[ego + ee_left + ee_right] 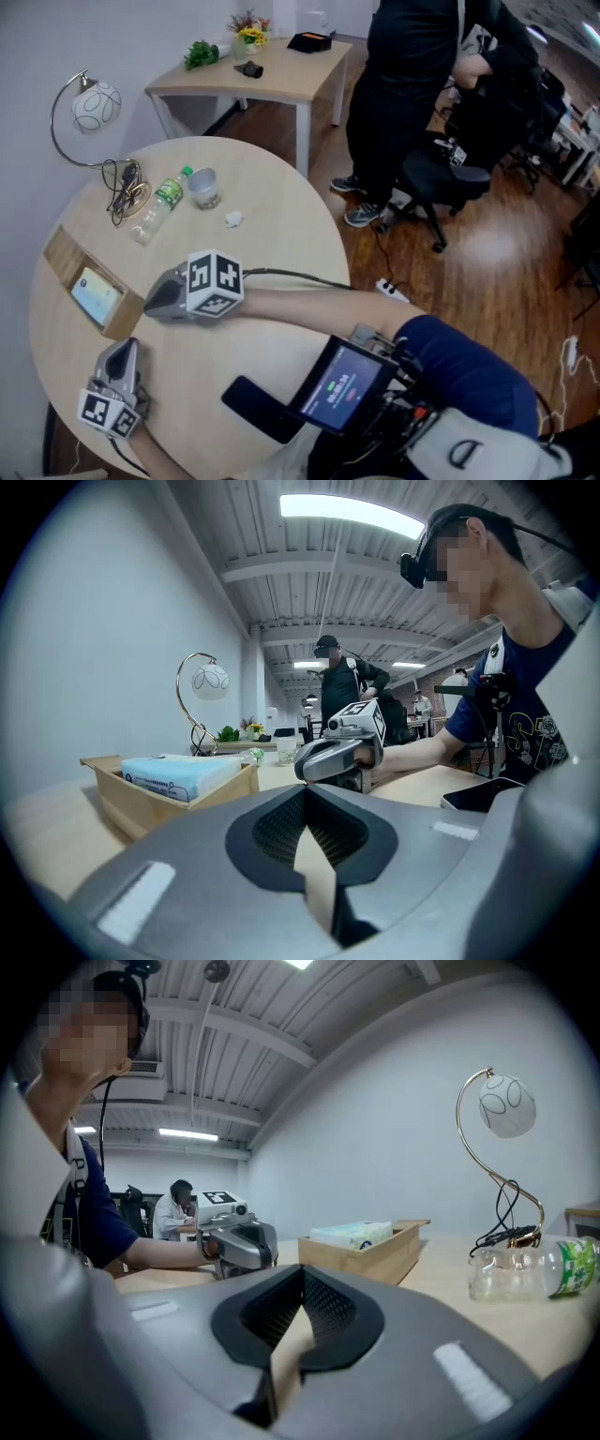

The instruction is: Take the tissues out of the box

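A shallow wooden box (58,258) sits at the left edge of the round table (281,234), with a light blue tissue pack (94,295) inside it. In the gripper views the tissue pack (178,772) (352,1234) rises just above the box wall (141,810) (370,1260). My right gripper (150,302) lies on the table just right of the box, shut and empty. My left gripper (127,345) rests nearer me, below the box, also shut with nothing between its jaws. Each gripper shows in the other's view, apart from the box: right gripper (328,757), left gripper (239,1241).
At the table's far left stand a curved lamp (89,108), tangled cables (127,192), a lying plastic bottle (159,202), a clear cup (203,186) and a crumpled white scrap (233,219). A dark phone (262,408) lies near me. A person (403,94) stands beyond the table by an office chair (441,178).
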The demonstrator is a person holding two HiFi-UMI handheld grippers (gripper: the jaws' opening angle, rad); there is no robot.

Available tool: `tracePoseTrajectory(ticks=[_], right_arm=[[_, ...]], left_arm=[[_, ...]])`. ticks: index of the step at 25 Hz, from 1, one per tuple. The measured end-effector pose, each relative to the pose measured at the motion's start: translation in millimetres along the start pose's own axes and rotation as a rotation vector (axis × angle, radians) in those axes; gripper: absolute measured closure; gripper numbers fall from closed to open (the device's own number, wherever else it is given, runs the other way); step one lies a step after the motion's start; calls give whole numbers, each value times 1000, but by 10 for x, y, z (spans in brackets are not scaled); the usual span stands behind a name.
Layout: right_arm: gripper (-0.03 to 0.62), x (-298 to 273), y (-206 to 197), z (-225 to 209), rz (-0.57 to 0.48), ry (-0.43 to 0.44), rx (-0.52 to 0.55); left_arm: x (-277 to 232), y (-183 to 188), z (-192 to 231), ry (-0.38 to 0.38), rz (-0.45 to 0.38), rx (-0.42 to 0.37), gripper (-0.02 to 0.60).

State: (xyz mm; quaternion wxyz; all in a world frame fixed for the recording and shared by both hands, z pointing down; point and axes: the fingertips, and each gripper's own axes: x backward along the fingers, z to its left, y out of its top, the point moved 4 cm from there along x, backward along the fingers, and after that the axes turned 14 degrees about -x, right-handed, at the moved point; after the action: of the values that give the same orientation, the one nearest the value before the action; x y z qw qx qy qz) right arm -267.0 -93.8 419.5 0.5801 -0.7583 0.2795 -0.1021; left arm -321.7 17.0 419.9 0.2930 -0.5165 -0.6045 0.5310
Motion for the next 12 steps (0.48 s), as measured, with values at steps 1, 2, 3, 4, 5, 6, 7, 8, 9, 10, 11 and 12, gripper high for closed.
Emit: tracePoseTrajectory(ticks=[1, 2, 3, 4, 5, 6, 7, 8, 9, 10, 11, 12], right_arm=[[592, 9, -32, -55, 0, -13, 3], [592, 26, -60, -116, -1, -24, 11], [592, 61, -64, -158, -8, -26, 24], [592, 125, -30, -163, -25, -16, 40], [592, 212, 32, -145, -55, -5, 55], [592, 298, 88, -128, -90, 0, 65], [590, 356, 119, -127, -121, -5, 70], [556, 378, 137, -140, -145, -19, 69], [499, 369, 159, -159, -165, -29, 62], [419, 338, 197, -180, -186, -28, 45], [336, 299, 259, -207, -206, -22, 19], [307, 260, 344, -247, -224, -22, -8]], left_arm=[[-47, -51, 22, -6, -9, 2, 577], [-105, -102, 41, -16, -20, 6, 577], [-161, -134, 53, -24, -29, 9, 577], [-203, -140, 59, -22, -31, 13, 577], [-232, -125, 62, -14, -28, 21, 577], [-251, -100, 60, -11, -29, 35, 577], [-259, -79, 60, -19, -36, 54, 577], [-254, -73, 66, -35, -46, 71, 577], [-237, -81, 76, -52, -54, 82, 577], [-216, -97, 85, -64, -57, 87, 577], [-198, -112, 95, -67, -57, 88, 577], [-193, -119, 106, -65, -56, 88, 577]])
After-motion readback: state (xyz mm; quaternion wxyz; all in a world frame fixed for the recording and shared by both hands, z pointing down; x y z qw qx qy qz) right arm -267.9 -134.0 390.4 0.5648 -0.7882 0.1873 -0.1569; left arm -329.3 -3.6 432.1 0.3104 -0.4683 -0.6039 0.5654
